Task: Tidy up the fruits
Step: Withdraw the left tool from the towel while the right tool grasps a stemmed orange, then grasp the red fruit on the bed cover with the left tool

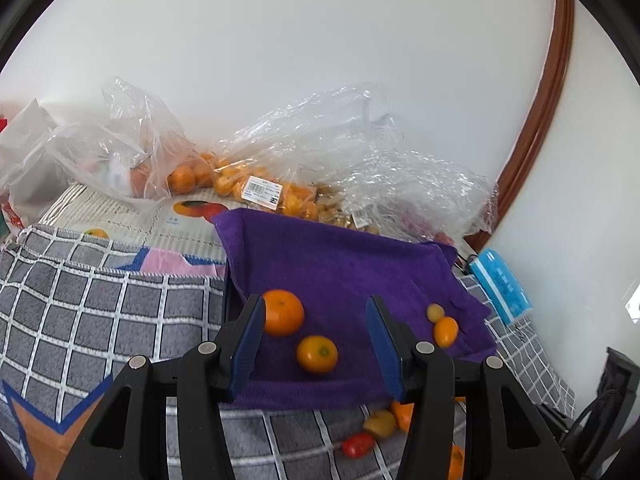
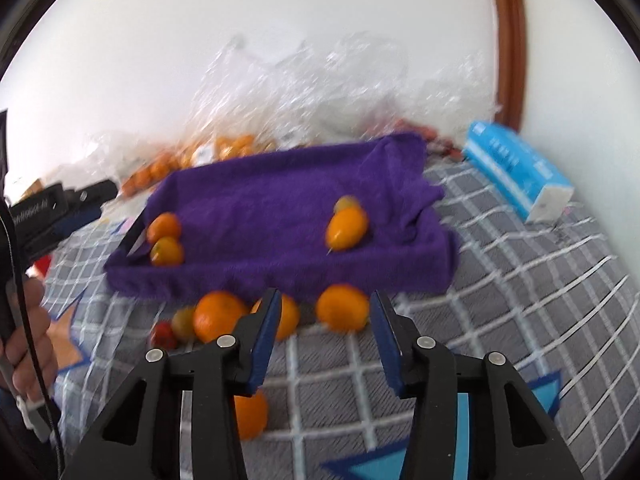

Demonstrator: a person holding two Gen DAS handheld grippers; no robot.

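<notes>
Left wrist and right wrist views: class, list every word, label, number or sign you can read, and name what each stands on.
No text can be read in either view.
White barcode price label on the clear plastic bag of oranges: too small.
Second small tag on the neighbouring clear bag: too small.
Pale blue tissue packet: print blurred.
Fruit-picture mat: caption too small.
Black handle of the other claw tool: white lettering blurred.
</notes>
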